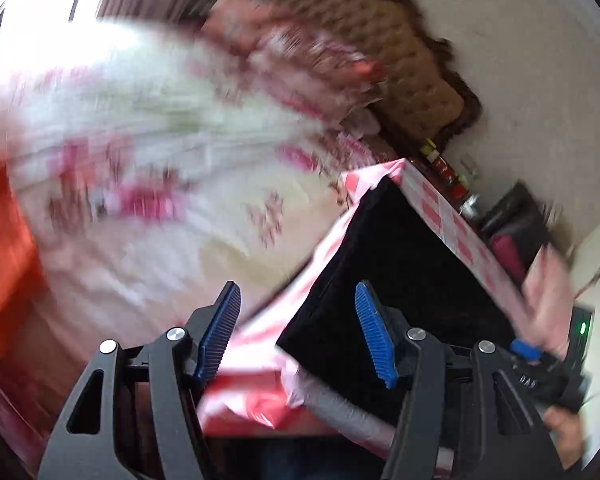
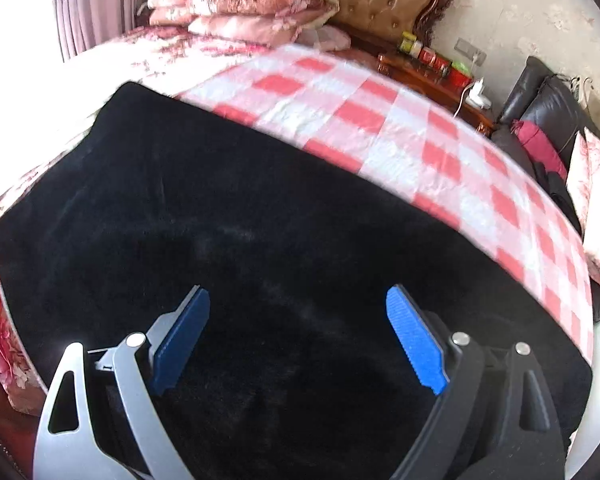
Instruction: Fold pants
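Your item: pants (image 2: 260,240), black, plush, spread flat in a broad slab on the red-and-white checked cloth (image 2: 380,120).

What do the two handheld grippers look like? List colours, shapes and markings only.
Left gripper: ribbed blue pads on black linkage arms with triangular cut-outs and silver round pivot pins. Right gripper: the same ribbed blue pads and silver pins, but one linkage arm is light grey, the other black. From the left wrist view, its black handle shows white lettering, a blue part and a green light nearby. No sleeves discernible.
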A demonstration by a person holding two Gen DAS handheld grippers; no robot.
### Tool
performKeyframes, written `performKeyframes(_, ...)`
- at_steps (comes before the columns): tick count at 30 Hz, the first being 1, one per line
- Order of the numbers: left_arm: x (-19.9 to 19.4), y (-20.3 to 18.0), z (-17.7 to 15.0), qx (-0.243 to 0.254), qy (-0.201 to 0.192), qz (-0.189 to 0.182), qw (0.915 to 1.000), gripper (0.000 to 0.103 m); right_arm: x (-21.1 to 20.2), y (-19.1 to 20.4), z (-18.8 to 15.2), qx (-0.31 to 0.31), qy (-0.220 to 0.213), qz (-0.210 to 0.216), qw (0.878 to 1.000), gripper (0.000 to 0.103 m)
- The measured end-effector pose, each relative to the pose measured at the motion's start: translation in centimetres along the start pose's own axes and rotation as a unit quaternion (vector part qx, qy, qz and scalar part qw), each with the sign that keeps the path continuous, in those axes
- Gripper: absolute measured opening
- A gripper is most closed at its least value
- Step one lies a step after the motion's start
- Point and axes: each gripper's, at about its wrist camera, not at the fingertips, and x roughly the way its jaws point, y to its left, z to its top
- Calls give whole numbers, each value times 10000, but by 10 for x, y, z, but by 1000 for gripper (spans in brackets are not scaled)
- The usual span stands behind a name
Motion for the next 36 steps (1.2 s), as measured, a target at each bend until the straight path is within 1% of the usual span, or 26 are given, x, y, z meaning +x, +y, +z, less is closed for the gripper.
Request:
performKeyframes(1,-3,-17,3,409,-74,-40,9991,55,9,2,-4,20,182,13,9998,90)
performKeyframes(2,-2,-41,6,969,-105,-105,9952,55,11,3,-6,97,89,23,9999,95)
performKeyframes(3,0,-57,6,1324,-90,-138,9911,55,11,2,-8,157,92,-2,9998,96)
performKeyframes(5,17,-100,6,2205,71,-174,9752,55,11,-4,-9,342,153,114,9992,96)
performKeyframes(8,49,-144,5,3022,388,-350,9518,55,13,-6,-12,463,138,159,9987,98)
performKeyframes(9,66,-158,6,3200,568,-389,9449,55,13,-6,-13,485,122,169,9986,99)
performKeyframes(10,85,-170,8,3279,820,-497,9398,55,15,-7,-13,512,105,188,9985,99)
performKeyframes(11,97,-178,11,3290,936,-570,9379,55,14,-8,-15,547,83,194,9983,99)
performKeyframes(13,132,-195,18,3344,1256,-572,9323,54,13,-8,-16,565,62,207,9982,99)
performKeyframes(14,146,-200,22,3343,1418,-642,9295,50,18,-8,-13,574,57,220,9981,99)
performKeyframes(15,163,-206,25,3358,1515,-587,9278,46,20,-9,-13,586,55,230,9980,100)
performKeyframes(17,193,-212,26,3406,1827,-361,9216,39,21,-10,-12,599,52,262,9978,100)
performKeyframes(20,211,-215,37,3268,1848,-303,9264,40,22,-11,-12,629,36,305,9975,100)
performKeyframes(22,216,-214,39,3228,1823,-248,9284,40,17,-12,-15,698,-36,365,9969,98)
performKeyframes(23,218,-213,39,3219,1768,-266,9297,41,10,-12,-20,797,-180,554,9951,98)
performKeyframes(24,217,-211,38,3225,1730,-267,9302,41,2,-11,-25,841,-304,836,9925,97)
performKeyframes(25,216,-210,37,3228,1676,-274,9311,41,-6,-7,-30,795,-389,1068,9903,96)
performKeyframes(28,212,-207,34,3246,1488,-359,9334,41,-20,5,-44,583,-438,1285,9890,83)
performKeyframes(29,209,-203,34,3194,1452,-410,9355,41,-21,10,-51,489,-361,1350,9890,72)
performKeyframes(30,207,-202,36,3105,1463,-416,9383,40,-22,15,-57,380,-271,1362,9896,68)
performKeyframes(31,204,-198,37,3008,1472,-396,9414,40,-26,22,-62,201,-370,1217,9917,65)
performKeyframes(32,199,-196,37,2960,1442,-332,9437,40,-29,26,-66,76,-381,1130,9928,60)
performKeyframes(33,190,-194,36,3009,1327,-246,9441,39,-31,30,-70,-18,-409,1078,9933,58)
performKeyframes(34,177,-194,32,3122,1186,-293,9421,39,-33,32,-73,-65,-420,1070,9934,57)
performKeyframes(35,165,-195,26,3244,1104,-452,9384,39,-35,37,-78,-136,-466,1010,9937,57)
performKeyframes(36,156,-196,20,3348,1107,-580,9340,40,-36,39,-81,-178,-504,970,9938,54)
